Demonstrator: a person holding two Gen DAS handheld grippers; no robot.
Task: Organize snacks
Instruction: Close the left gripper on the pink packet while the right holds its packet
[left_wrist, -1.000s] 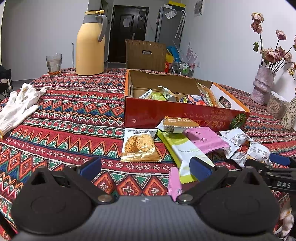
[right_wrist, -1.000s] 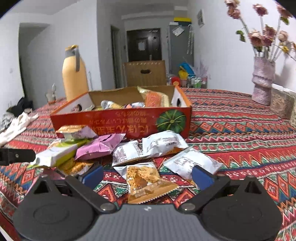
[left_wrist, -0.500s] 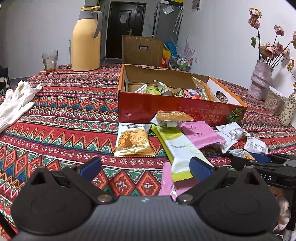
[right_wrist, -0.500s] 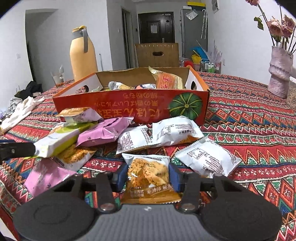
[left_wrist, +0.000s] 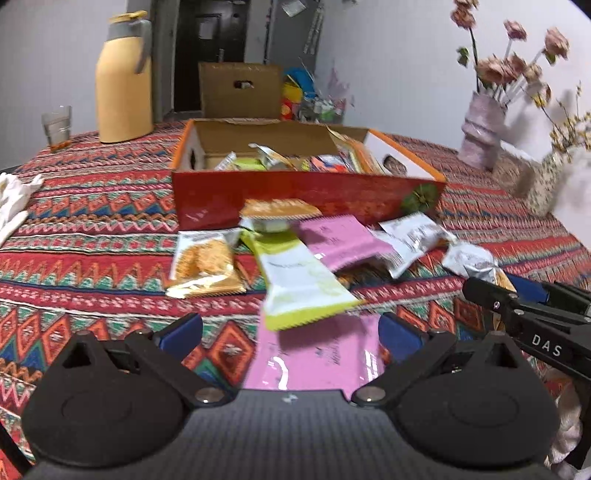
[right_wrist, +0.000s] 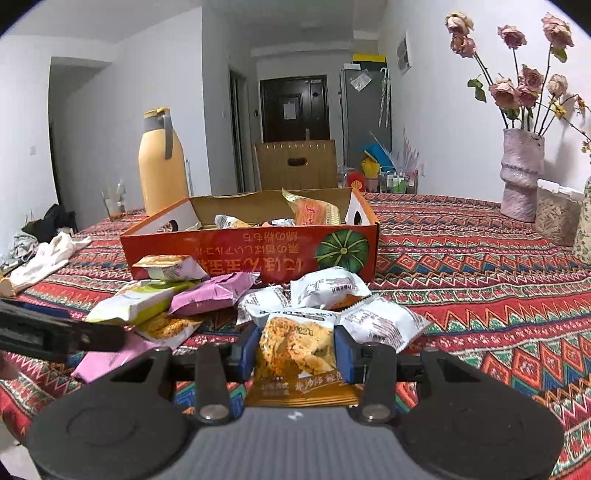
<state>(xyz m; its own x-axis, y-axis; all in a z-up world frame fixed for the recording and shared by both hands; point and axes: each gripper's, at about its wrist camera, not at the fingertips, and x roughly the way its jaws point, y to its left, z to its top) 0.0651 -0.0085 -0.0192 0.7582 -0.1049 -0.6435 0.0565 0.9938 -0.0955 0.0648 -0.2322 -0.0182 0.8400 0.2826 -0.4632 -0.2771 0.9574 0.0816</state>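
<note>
1. Red cardboard box (right_wrist: 251, 254) is sitting on the bench (right_wrist: 480, 280), holding several snack packets.
2. Right tool (right_wrist: 295, 354), just closed, is gripping an orange cracker packet (right_wrist: 295, 347).
3. Left tool (left_wrist: 290, 334) is standing open over a pink packet (left_wrist: 317, 358).

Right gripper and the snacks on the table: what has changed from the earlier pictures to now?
The right gripper has just closed its fingers on the orange cracker packet and now pinches it. The left gripper, fingers open, came closer over the pink packet. The red box and the other loose packets stayed as they were.
</note>
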